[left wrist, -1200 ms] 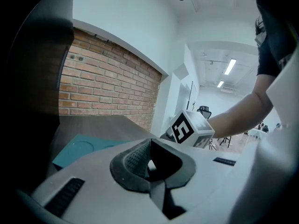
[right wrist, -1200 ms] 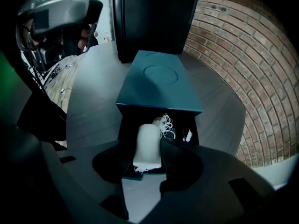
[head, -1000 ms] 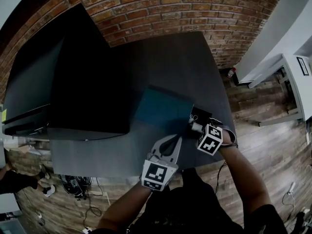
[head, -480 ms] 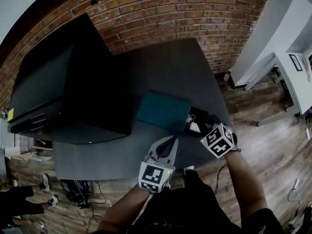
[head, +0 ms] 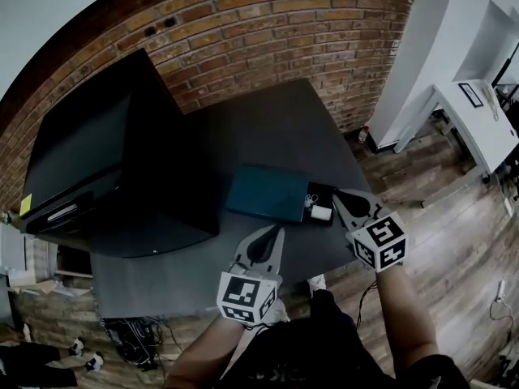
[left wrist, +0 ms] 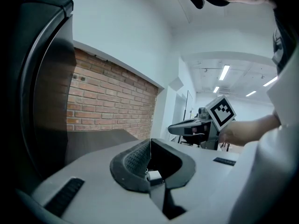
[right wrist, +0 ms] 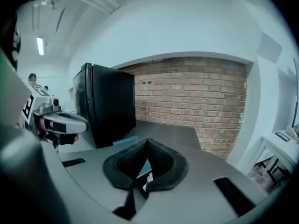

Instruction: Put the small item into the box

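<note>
Table (head: pixel 276 128) carries the box (head: pixel 323 191). Right gripper (head: pixel 339 194) just right of box, pulled back from over it; jaws wide a second ago, now together on nothing. Left gripper (head: pixel 276 230) near side of box, jaws together. White item (head: pixel 321 213) lies inside box: placement looks done.

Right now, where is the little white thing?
Head view: small white item lies in the black compartment right of the teal box, by the right tongs.

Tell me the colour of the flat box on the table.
The box is teal; head view shows it best.
</note>
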`<action>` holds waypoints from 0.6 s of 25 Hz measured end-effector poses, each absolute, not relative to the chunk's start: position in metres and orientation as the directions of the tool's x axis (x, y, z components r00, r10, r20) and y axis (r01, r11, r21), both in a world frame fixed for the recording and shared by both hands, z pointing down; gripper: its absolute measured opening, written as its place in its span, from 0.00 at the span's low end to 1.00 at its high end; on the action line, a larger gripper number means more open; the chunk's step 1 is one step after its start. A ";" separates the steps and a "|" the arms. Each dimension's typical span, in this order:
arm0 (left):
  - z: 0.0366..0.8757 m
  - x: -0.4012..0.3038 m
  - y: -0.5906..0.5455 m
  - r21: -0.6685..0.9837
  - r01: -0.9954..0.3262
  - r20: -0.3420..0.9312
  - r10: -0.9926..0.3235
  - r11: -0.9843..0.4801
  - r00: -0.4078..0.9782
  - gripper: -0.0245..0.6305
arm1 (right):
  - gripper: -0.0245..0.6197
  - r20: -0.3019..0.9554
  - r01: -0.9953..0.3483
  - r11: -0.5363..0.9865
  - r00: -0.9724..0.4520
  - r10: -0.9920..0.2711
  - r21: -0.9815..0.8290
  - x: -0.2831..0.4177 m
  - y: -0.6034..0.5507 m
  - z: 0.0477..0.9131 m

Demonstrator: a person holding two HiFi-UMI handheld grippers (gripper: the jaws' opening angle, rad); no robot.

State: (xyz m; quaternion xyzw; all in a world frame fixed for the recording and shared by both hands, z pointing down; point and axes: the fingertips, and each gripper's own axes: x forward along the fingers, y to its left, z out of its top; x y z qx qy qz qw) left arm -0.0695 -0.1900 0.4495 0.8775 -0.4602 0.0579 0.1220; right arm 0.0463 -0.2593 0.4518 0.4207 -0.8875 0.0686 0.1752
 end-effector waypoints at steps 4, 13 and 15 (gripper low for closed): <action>0.426 -0.079 -0.184 0.171 -0.807 0.174 -0.789 -0.565 0.589 0.09 | 0.07 0.284 -0.803 0.595 -0.577 -0.766 -0.027 0.046 -0.238 0.421; 0.408 -0.089 -0.159 0.177 -0.762 0.148 -0.748 -0.623 0.646 0.09 | 0.07 0.222 -0.848 0.530 -0.517 -0.827 0.000 0.039 -0.182 0.391; 0.412 -0.089 -0.156 0.179 -0.758 0.156 -0.742 -0.628 0.652 0.09 | 0.07 0.226 -0.854 0.521 -0.507 -0.832 0.002 0.039 -0.174 0.393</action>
